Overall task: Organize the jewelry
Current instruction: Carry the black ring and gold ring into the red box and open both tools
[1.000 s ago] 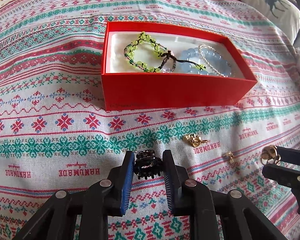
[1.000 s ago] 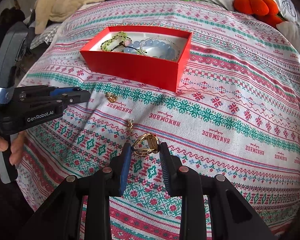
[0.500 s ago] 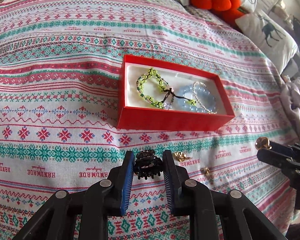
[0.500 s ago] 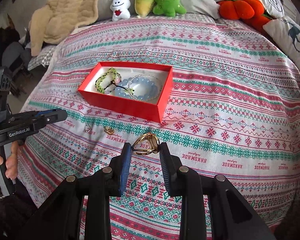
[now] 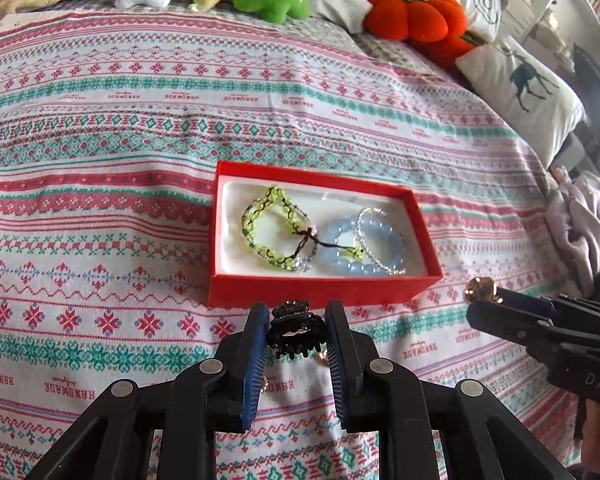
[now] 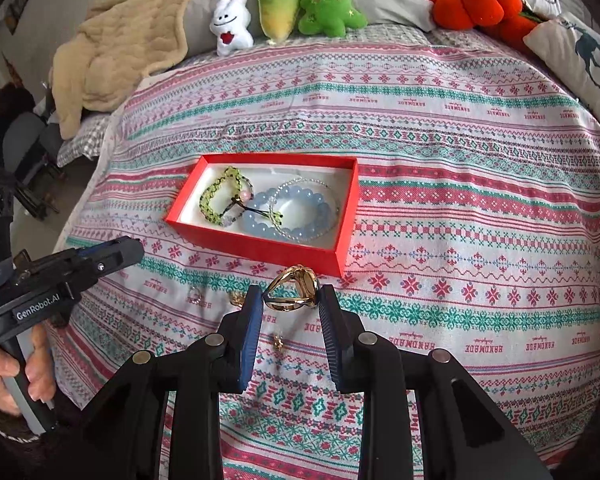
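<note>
Left wrist view: left tongs (image 5: 295,330) clamped on black claw hair clip (image 5: 295,334), held above bedspread (image 5: 99,140), short of red jewelry box (image 5: 320,290).

Right wrist view: right tongs (image 6: 289,300) clamped on gold ring (image 6: 293,287), near box corner. Step: carrying; next, lower both into box.

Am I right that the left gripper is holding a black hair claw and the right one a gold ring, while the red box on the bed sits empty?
Not quite. The left gripper does hold the black hair claw and the right gripper the gold ring, but the red box is not empty: both wrist views show a green beaded bracelet and blue beaded bracelets inside.
</note>
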Demonstrator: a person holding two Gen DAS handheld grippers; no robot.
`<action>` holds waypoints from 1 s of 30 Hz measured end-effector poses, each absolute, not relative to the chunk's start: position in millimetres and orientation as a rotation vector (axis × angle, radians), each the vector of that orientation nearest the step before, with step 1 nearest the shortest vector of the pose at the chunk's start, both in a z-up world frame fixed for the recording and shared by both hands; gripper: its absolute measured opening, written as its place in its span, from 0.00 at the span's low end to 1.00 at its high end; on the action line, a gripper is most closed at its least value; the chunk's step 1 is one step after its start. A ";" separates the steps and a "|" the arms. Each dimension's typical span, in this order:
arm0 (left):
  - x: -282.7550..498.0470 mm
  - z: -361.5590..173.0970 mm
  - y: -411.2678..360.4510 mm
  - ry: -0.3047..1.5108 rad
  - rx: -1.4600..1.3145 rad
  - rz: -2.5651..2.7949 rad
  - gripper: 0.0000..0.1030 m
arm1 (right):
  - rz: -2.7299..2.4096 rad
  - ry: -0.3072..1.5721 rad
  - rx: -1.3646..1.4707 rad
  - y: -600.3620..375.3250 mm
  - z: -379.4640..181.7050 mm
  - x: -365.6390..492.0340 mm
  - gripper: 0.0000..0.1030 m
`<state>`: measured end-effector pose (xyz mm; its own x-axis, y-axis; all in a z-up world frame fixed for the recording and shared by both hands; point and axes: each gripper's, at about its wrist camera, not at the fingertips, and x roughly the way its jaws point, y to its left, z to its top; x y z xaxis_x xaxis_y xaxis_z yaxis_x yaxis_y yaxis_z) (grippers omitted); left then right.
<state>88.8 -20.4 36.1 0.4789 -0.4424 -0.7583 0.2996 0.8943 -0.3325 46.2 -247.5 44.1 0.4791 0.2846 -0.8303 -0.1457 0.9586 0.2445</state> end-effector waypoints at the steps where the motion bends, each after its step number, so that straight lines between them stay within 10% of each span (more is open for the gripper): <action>1: 91.9 36.5 -23.6 0.959 -0.160 -0.463 0.22 | 0.265 1.036 0.154 -245.5 45.3 49.0 0.30; 22: 146.3 -8.3 -64.7 0.825 0.079 -0.394 0.23 | 0.233 1.025 0.256 -249.1 27.5 100.6 0.30; 30: 134.5 2.7 -59.3 0.809 0.095 -0.380 0.51 | 0.230 1.035 0.260 -247.7 20.4 113.1 0.30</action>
